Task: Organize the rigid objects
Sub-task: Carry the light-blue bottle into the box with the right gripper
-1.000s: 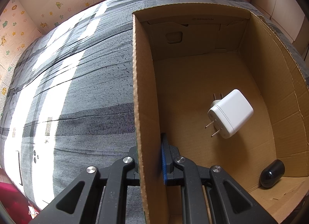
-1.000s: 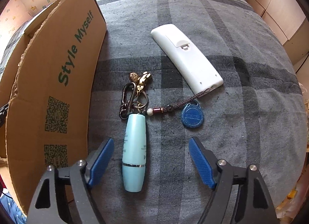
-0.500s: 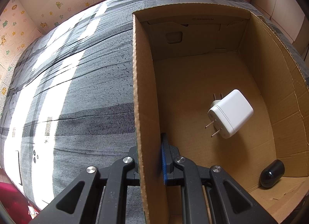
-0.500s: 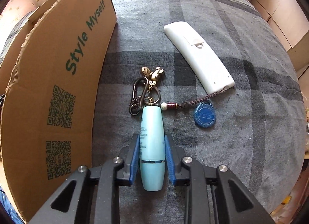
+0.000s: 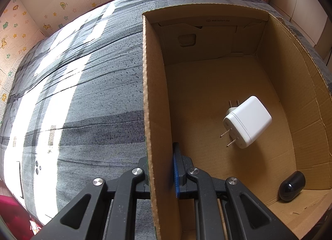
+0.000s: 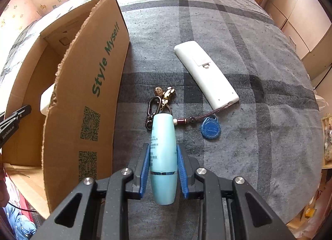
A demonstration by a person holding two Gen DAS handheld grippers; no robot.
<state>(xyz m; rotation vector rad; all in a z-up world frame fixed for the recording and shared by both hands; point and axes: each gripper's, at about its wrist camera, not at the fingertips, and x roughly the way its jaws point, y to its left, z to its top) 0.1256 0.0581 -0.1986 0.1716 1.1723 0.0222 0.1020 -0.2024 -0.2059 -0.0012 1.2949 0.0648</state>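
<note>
Pale turquoise plastic tube (image 6: 163, 157), long axis toward 12 o'clock, clamped between the right gripper (image 6: 162, 172) pads above the bedspread; brown cardboard box (image 6: 83, 95) at 10 o'clock. Left gripper (image 5: 160, 174) pinches the box wall.

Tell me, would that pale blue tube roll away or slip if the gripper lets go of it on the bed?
The pale blue tube looks round and smooth, so it could probably roll sideways, though the soft grey bedcover would likely slow it. Its glossy, tapered sides may slip between the right gripper pads, which pinch only its lower half. It seems rigid, not floppy.
</note>
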